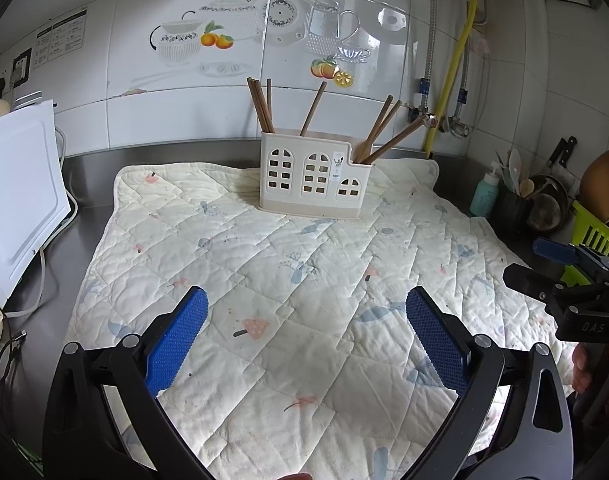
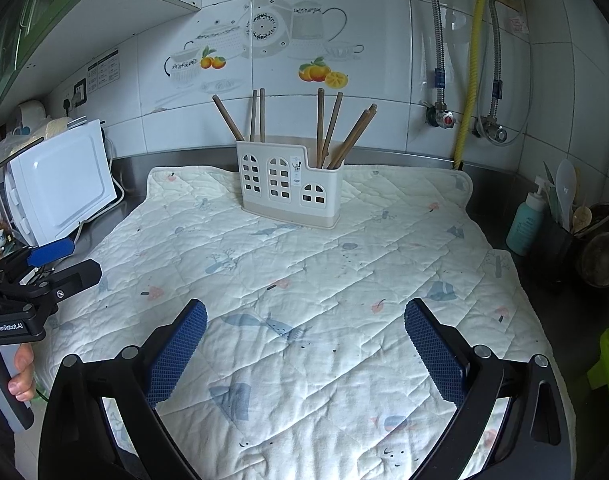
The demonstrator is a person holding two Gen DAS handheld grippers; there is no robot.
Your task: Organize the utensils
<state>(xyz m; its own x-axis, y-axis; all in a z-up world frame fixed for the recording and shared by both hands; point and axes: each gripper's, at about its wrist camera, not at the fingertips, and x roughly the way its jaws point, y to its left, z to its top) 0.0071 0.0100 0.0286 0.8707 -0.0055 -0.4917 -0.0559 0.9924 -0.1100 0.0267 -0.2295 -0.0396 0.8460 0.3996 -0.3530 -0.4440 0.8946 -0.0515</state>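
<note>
A cream utensil holder [image 1: 312,174] [image 2: 290,184] with window cut-outs stands at the far side of a quilted mat [image 1: 264,280] [image 2: 304,280]. Several brown wooden chopsticks [image 1: 260,106] [image 2: 328,128] stick up from its compartments. My left gripper [image 1: 306,308] hovers open over the near part of the mat, nothing between its blue pads. My right gripper [image 2: 304,320] is likewise open and empty above the mat. Each gripper shows at the edge of the other's view, the right gripper [image 1: 560,268] and the left gripper [image 2: 44,264].
A white appliance [image 1: 20,196] [image 2: 60,184] stands left of the mat with cables beside it. At the right sit a teal pump bottle [image 1: 484,194] [image 2: 526,224], a dark pot of spoons [image 2: 564,240] and a green rack [image 1: 592,236]. Pipes and valves [image 2: 444,116] line the tiled wall. A hand [image 2: 20,372] grips the left handle.
</note>
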